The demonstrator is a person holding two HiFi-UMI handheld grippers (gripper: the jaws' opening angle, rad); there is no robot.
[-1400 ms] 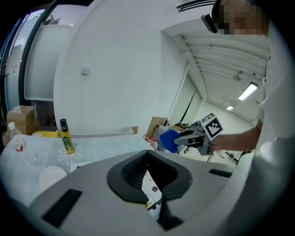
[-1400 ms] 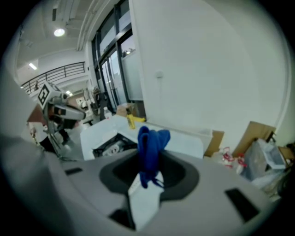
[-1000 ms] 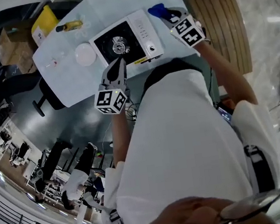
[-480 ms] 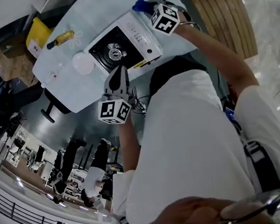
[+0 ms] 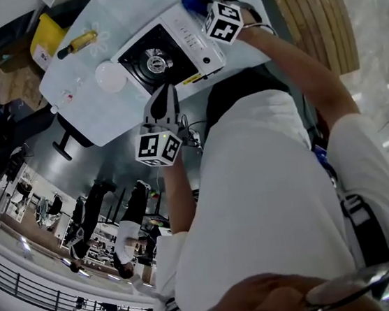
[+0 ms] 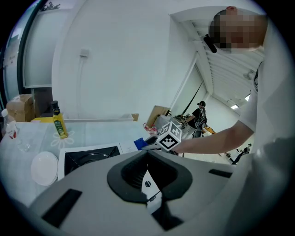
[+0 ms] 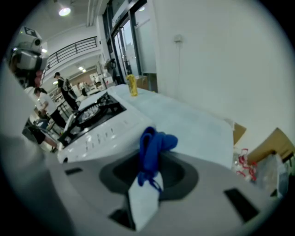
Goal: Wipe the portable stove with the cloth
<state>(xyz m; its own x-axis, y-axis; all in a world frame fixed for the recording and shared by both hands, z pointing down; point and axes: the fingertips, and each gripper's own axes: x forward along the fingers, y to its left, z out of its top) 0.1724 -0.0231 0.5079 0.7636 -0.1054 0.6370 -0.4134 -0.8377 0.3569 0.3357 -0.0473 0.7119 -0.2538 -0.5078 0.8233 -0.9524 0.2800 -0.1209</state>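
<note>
The white portable stove (image 5: 198,41) with its black burner well (image 5: 153,61) sits on the pale blue table (image 5: 127,11). My right gripper (image 5: 199,10) is shut on the blue cloth (image 5: 191,4) at the stove's far right corner, by the control panel. In the right gripper view the cloth (image 7: 154,143) bunches out of the right gripper (image 7: 148,161), just above the stove (image 7: 103,126). My left gripper (image 5: 166,90) hangs shut and empty off the table's near edge, in front of the stove. The left gripper (image 6: 148,154) points at the stove (image 6: 90,156).
A white round dish (image 5: 109,76) lies left of the stove. A yellow bottle (image 5: 76,42) lies further back, near a yellow box (image 5: 46,37) and a cardboard box (image 5: 3,75) off the table's left end. A wooden slatted surface (image 5: 307,11) runs along the right.
My right gripper has carried the blue cloth left, from beside the stove to its far right corner. The left gripper has stayed in front of the stove.
</note>
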